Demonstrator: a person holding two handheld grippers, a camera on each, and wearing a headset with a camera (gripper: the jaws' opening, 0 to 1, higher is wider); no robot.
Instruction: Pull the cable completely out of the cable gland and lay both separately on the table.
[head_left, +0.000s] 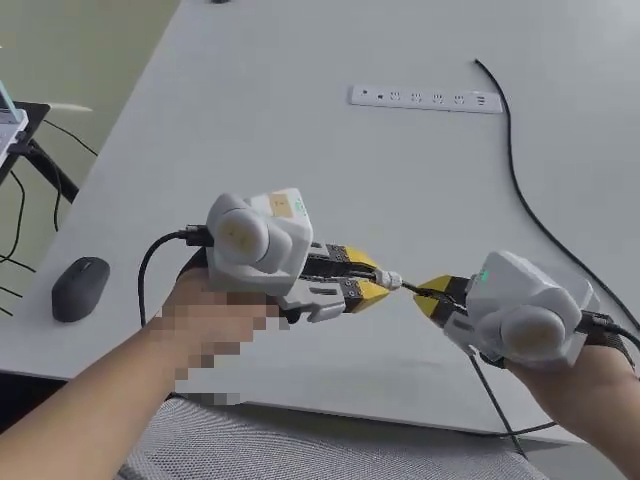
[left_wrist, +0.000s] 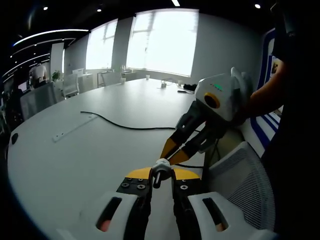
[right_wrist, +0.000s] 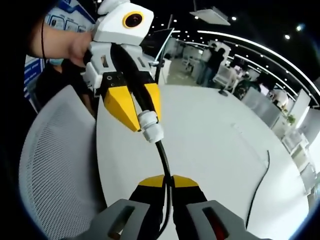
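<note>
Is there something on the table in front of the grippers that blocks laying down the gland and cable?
Nothing visible does. The table just beyond the cable gland and cable is bare; the power strip and mouse lie well aside.

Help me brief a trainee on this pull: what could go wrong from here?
1. The right gripper pinches the thin black cable close to the cable gland; it may slip along the cable instead of drawing it out.
2. The left gripper holds the gland only at its jaw tips, so a sharp tug could twist it loose.
3. All this hangs near the table edge beside the mesh chair; a freed part could fall off.
</note>
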